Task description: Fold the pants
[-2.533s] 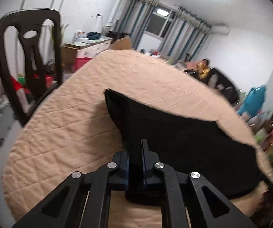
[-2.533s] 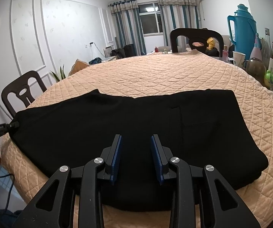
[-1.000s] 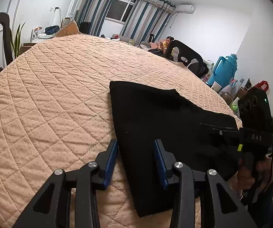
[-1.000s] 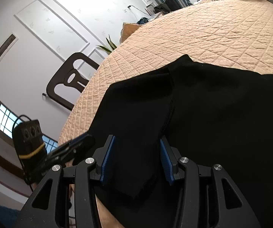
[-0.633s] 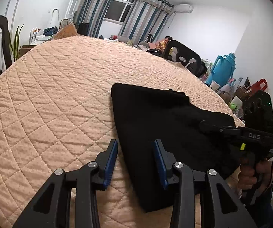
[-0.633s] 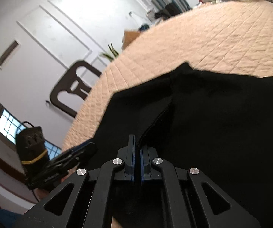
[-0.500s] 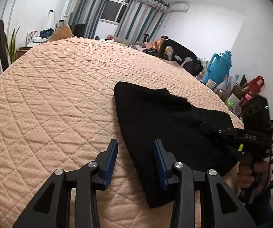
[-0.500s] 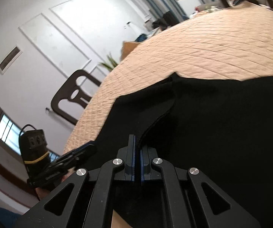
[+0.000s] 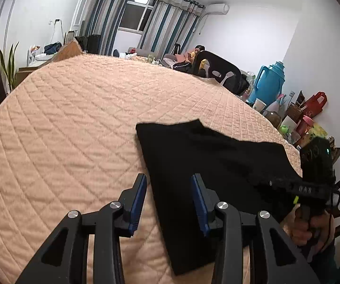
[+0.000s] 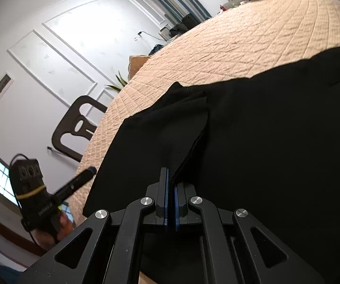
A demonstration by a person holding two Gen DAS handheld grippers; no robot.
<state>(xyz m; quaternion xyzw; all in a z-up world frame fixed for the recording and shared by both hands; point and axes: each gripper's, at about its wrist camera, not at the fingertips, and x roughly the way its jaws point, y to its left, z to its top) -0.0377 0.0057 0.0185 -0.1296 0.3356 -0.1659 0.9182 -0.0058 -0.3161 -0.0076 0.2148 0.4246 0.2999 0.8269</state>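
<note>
The black pants (image 9: 207, 163) lie folded on the peach quilted table cover (image 9: 70, 123), near its front right edge. My left gripper (image 9: 168, 201) is open and empty, its jaws astride the pants' left edge. My right gripper (image 10: 170, 196) is shut on the pants (image 10: 252, 142), pinching a fold of black cloth that rises as a ridge ahead of the fingers. The right gripper also shows in the left wrist view (image 9: 274, 184), at the pants' right side. The left gripper shows in the right wrist view (image 10: 85, 174), beside the pants' left edge.
A dark chair (image 10: 75, 127) stands at the table's left side and another (image 9: 217, 68) at the far side. A blue thermos (image 9: 268, 85), cups and bags crowd the right. A person sits on a sofa (image 9: 197, 54) far back.
My left gripper let go of the pants and opened. My right gripper closed on a fold of the pants and has lifted it a little.
</note>
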